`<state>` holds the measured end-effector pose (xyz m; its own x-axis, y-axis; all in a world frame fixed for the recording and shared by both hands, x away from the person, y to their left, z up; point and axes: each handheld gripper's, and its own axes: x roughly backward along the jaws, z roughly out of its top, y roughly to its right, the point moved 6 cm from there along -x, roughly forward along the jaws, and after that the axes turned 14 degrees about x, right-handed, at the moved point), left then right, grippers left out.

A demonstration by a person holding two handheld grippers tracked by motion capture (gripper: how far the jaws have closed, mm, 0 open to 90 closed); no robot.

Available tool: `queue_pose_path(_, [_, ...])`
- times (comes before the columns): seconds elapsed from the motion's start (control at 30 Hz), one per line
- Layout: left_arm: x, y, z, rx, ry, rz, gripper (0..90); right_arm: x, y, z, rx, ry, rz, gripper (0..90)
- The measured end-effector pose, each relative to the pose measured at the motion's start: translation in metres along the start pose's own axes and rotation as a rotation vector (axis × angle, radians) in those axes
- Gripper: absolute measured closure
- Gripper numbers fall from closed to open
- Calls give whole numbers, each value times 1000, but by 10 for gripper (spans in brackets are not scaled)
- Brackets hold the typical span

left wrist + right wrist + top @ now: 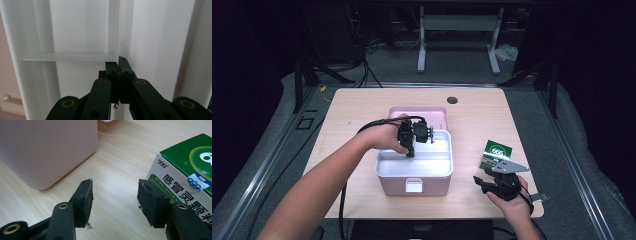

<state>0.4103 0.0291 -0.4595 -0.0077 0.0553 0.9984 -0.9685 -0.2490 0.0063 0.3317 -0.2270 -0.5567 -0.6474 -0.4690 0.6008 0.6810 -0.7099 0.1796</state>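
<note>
Currently, the left gripper (pixel 410 150) is reaching down into the open pink storage box (pixel 414 183), whose white interior is divided by a thin white divider panel (pixel 70 56). Its fingers (pixel 124 65) are pressed fully together at the corner of that panel; whether they are pinching its edge or merely touching it cannot be told. The box lid (pixel 418 113) is lying just behind the box on the surface (pixel 477 110).

The right gripper (pixel 487 180) is resting near the front right of the surface with its fingers (pixel 85 197) standing wide apart and holding nothing. The green-and-white medicine carton (pixel 185 167) is sitting just beside the far finger, apparently touching it, well apart from the box.

Handling judgement: the carton is likely light, stiff cardboard with smooth printed faces, so it is crushable under heavy squeeze and liable to slip. Taking hold across its two narrow side walls, near the middle, is advisable. The divider is thin rigid plastic and is probably seated in slots; it should be gripped at its top edge.

Legible markings: "999" on the carton's white side, followed by Chinese characters reading 感冒灵颗粒, and a small blue seal sticker
</note>
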Motion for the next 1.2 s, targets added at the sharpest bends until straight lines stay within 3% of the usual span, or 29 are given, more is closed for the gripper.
queue_pose_path(0.33, [22,0,-6,11,24,21,894,1,0,1,-3,5,1,457])
queue_pose_path(0.67, [34,-14,-34,63,27,46,893,2,1,0,-3,0,-6,456])
queue_pose_path(0.87, [38,-28,-63,112,22,48,893,2,0,0,-3,-5,-7,456])
queue_pose_path(0.93, [38,-37,-81,144,21,50,893,3,1,0,-4,-4,-10,456])
queue_pose_path(0.97, [38,-37,-81,144,21,50,893,3,1,0,-4,-4,-10,456])
queue_pose_path(1.13, [37,-49,-118,214,31,40,893,3,1,0,-2,-3,-10,456])
queue_pose_path(1.2, [38,-51,-125,230,32,37,893,2,1,1,-3,-1,-10,456])
